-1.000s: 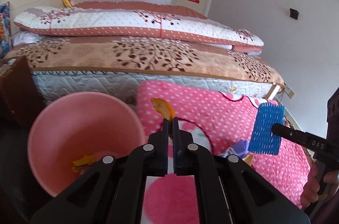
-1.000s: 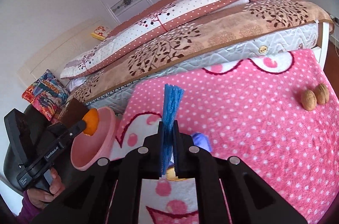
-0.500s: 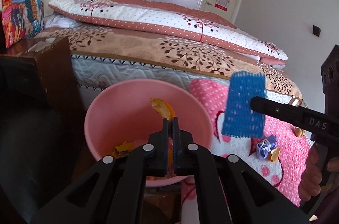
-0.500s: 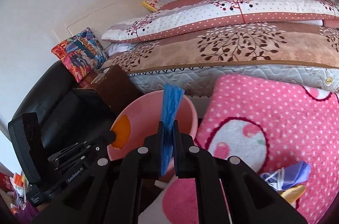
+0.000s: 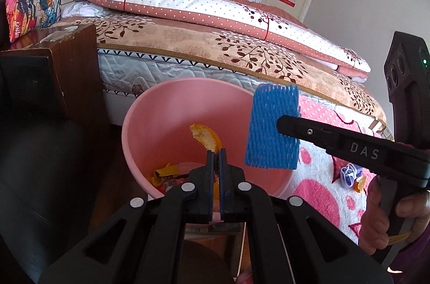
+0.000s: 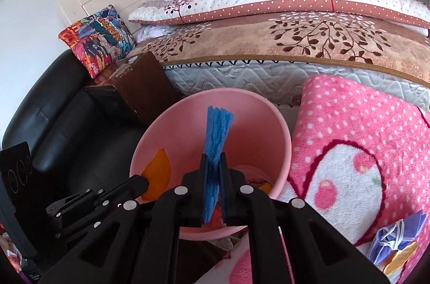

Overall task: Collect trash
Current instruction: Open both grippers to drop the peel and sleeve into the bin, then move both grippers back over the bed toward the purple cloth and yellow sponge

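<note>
The left tool (image 5: 216,153) is clamped on an orange peel (image 5: 207,136), and the right tool (image 6: 214,160) is clamped on a blue foam net (image 6: 216,139). Both pieces stand upright above the pink bin (image 6: 279,133), which lies directly below and just ahead of both tools.

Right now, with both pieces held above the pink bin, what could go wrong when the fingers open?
1. The blue net hangs near the right side of the bin's rim in the left view, so it might drop outside onto the blanket.
2. The peel and net are close; the two grippers could bump.
3. A mask and another peel on the blanket are not yet collected and may be forgotten.
</note>
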`<state>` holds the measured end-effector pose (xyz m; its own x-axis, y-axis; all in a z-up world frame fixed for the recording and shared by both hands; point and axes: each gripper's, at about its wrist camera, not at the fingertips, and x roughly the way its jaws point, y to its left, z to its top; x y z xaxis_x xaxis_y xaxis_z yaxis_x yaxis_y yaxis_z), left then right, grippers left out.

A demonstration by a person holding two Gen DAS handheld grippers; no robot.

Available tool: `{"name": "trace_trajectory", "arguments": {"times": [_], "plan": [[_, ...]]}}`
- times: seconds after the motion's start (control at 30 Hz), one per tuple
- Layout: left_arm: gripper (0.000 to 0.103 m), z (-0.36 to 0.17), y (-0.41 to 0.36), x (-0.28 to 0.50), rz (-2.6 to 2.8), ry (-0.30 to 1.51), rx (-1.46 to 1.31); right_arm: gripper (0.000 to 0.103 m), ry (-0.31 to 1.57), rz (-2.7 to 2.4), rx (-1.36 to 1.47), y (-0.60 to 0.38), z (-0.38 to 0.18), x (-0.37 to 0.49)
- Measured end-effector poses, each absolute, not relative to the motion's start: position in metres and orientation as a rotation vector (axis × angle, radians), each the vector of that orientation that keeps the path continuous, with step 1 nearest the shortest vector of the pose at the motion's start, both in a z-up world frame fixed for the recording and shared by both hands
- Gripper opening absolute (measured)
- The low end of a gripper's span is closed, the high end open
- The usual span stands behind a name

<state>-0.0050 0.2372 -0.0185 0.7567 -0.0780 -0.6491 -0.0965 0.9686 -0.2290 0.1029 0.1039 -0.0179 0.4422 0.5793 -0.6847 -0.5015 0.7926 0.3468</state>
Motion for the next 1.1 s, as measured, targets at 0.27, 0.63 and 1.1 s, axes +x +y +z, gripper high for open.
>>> {"name": "trace_trajectory", "arguments": {"times": [0.27, 0.63, 1.1], "plan": [[0.029, -0.021, 0.238, -0.001, 0.006, 0.737, -0.260, 0.036, 0.890, 0.660, 0.106, 0.105, -0.022, 0.105], [0.035, -0.011, 0.230, -0.007, -0.026, 0.704, -0.277, 0.037, 0.833, 0.606, 0.144, 0.060, -0.008, 0.086], [0.035, -0.003, 0.145, -0.001, -0.248, 0.696, -0.162, 0.041, 0.845, 0.288, 0.239, -0.093, -0.023, 0.034]]}}
